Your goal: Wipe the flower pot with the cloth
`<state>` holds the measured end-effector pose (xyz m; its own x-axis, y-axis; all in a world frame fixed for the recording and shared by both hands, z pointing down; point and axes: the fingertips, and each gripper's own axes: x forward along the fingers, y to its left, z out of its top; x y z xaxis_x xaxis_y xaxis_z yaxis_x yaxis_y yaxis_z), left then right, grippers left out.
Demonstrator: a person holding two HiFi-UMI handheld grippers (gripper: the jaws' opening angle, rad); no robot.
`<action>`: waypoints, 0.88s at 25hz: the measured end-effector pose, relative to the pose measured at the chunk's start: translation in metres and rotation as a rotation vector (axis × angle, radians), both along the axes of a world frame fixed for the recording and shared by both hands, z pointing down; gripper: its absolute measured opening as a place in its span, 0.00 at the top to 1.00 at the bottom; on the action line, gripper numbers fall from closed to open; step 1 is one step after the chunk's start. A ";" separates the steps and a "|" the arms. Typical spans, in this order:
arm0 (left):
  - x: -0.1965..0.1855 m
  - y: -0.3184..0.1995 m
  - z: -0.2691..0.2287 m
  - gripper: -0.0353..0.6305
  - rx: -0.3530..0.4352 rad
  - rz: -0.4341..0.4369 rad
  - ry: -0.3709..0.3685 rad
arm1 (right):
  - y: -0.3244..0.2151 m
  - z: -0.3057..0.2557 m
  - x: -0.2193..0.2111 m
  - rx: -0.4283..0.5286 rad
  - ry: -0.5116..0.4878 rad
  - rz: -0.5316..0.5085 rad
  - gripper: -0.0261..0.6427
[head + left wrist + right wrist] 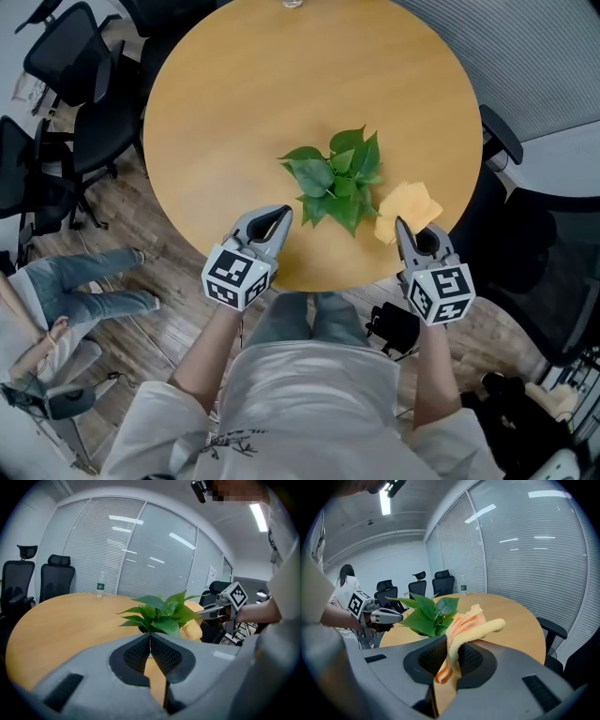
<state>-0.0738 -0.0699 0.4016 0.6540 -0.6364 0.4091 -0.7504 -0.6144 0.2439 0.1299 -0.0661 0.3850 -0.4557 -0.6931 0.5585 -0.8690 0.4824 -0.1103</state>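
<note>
— At your right tool (451, 654), clamped on the floppy orange cloth (471, 623), what's risky?
— Your closed, empty left tool (150, 639) steadies nothing; the leafy green plant's (339, 178) hidden pot, near the round wooden desk's (281, 84) edge, could tip.

Cloth, wood, plastic
Fluffy terry cloth (474, 622); smooth, faintly glossy wood tabletop (281, 94); matt grey plastic right gripper (452, 648) with ribbed black pads (431, 657).
</note>
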 end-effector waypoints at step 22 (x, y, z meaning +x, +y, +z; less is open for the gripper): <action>0.045 -0.013 0.061 0.49 -0.012 0.224 -0.031 | -0.041 0.052 -0.017 0.010 0.003 -0.055 0.89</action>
